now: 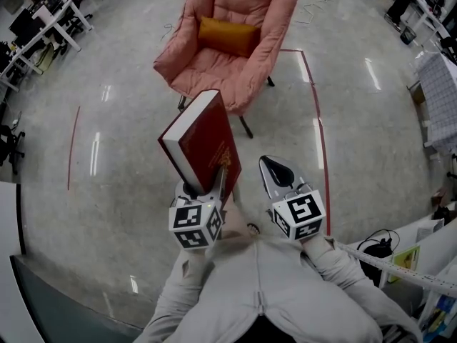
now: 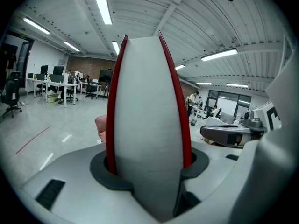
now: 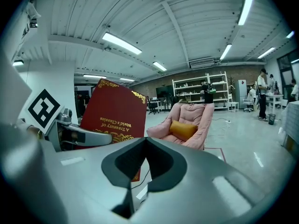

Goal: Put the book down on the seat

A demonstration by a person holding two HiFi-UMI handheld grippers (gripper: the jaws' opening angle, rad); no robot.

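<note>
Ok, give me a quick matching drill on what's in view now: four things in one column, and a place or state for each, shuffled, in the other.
Things:
1. book
2. cushion
3. armchair
4. right gripper

Places or states:
A. jaws together, nothing held
B. pink, standing on the floor ahead
C. clamped in the left gripper
D. orange, lying in the armchair

Pairs: 1-C, 2-D, 3-B, 4-A.

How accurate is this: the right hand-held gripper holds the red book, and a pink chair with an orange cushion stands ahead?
One slip: it is the left hand-held gripper that holds the red book, as the left gripper view shows. The pink chair with an orange cushion stands ahead.
</note>
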